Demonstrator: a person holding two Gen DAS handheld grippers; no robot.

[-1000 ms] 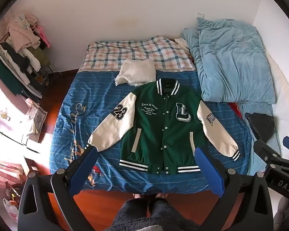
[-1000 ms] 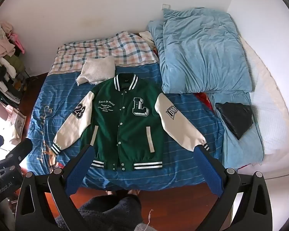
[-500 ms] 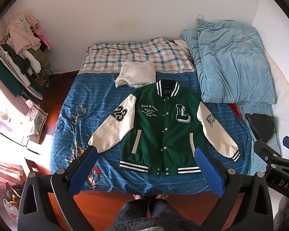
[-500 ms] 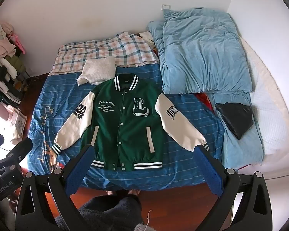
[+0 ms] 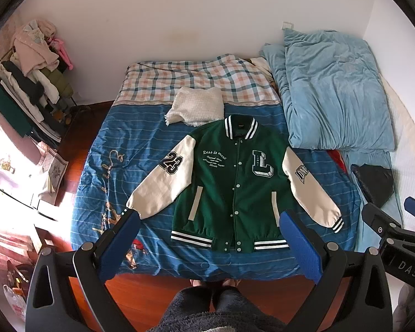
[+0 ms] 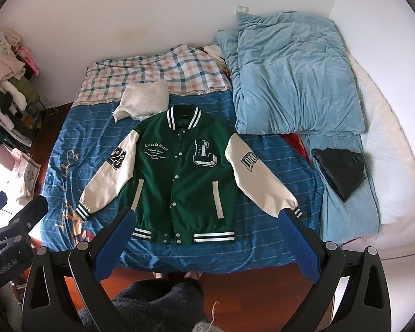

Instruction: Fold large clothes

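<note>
A green varsity jacket (image 5: 235, 182) with cream sleeves lies flat, front up and buttoned, on the blue bedspread (image 5: 110, 171); its sleeves slant outward and its hem faces me. It also shows in the right wrist view (image 6: 179, 171). My left gripper (image 5: 207, 238) is open and empty, held high above the hem at the bed's near edge. My right gripper (image 6: 207, 238) is open and empty too, at the same height, and appears at the right edge of the left wrist view (image 5: 395, 229).
A folded white knit (image 5: 196, 106) lies just beyond the jacket's collar. A light blue duvet (image 5: 334, 91) is heaped at the right, with a black garment (image 5: 373, 182) below it. A loaded clothes rack (image 5: 25, 94) stands at the left. My legs (image 5: 221, 304) stand on the wooden floor.
Both grippers have drifted very slightly; the jacket sits marginally lower in the left view. Nothing was touched and both stay open.
</note>
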